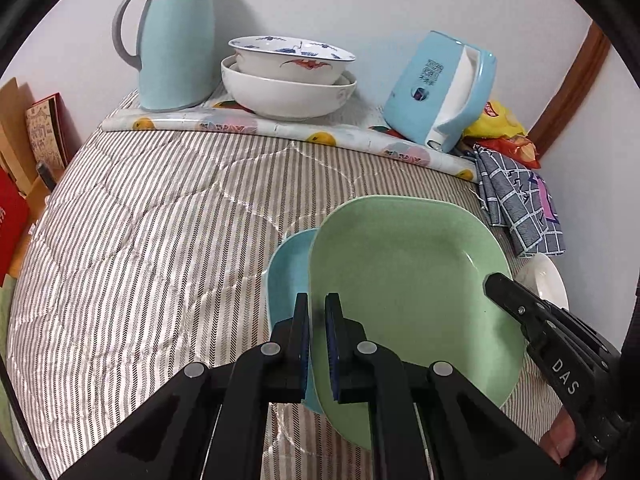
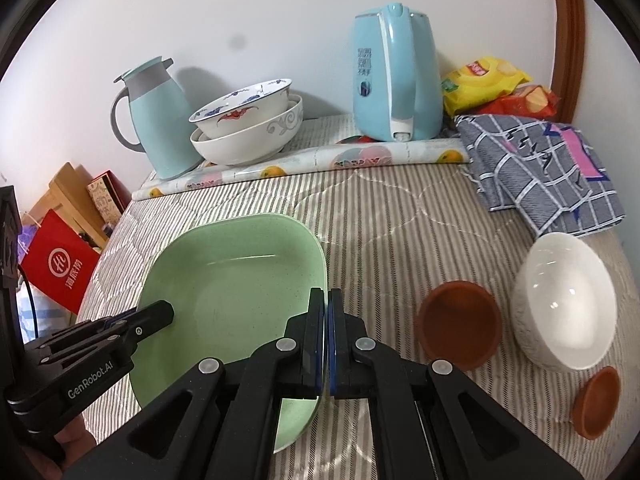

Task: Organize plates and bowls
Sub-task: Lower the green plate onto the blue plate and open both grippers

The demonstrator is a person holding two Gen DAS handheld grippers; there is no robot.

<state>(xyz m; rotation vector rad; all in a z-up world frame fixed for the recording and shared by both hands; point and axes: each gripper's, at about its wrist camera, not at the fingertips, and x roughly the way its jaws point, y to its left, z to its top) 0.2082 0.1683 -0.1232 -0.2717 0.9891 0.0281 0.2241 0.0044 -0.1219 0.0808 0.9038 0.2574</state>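
The left gripper [image 1: 317, 320] pinches the green plate's [image 1: 408, 280] left rim above the blue plate [image 1: 288, 276]; the right gripper [image 2: 326, 312] clamps its right rim. I'd lower both sides level, so it nests squarely on the striped quilt [image 1: 160, 240].

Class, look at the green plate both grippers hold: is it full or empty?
Empty. The green plate shows a bare, smooth inside in both views, nothing lying in it. Left gripper and right gripper pinch its opposite rims.

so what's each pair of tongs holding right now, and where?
Both grip the green plate by its rim: left tongs on its left edge, right tongs on its right edge. A blue plate sits beneath.
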